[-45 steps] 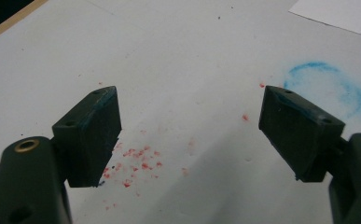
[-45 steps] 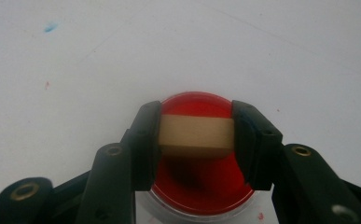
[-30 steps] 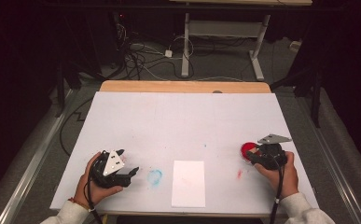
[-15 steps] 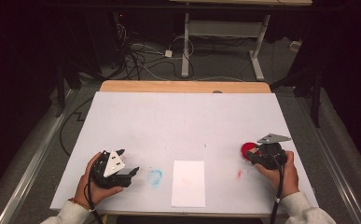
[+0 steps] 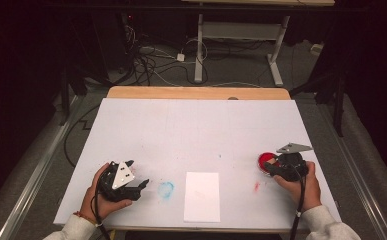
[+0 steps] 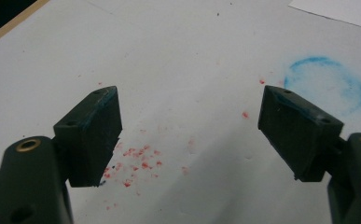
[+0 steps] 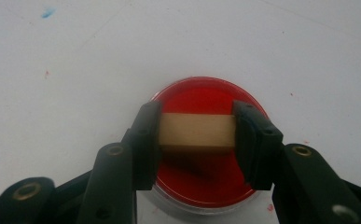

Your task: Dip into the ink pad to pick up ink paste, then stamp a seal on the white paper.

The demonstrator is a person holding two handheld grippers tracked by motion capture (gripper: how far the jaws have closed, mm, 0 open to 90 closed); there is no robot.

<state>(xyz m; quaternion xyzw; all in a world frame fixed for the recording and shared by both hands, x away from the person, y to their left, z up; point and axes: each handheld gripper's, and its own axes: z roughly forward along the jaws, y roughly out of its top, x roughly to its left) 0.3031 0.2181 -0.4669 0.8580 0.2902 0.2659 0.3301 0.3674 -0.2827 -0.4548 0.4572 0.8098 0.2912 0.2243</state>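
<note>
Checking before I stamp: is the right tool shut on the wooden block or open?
Shut on it: the right tool clamps the wooden block between both jaws, above the red dish.

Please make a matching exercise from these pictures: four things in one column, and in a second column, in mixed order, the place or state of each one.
Things:
1. left gripper
2. wooden block
3. white paper sheet
4. blue ring stain

Places or states:
A. lies flat near the table's front edge, between both hands
B. jaws wide apart, holding nothing
C. marked on the table, just beyond one jaw
D. clamped by the right gripper above the red dish

Pairs: 1-B, 2-D, 3-A, 4-C
</note>
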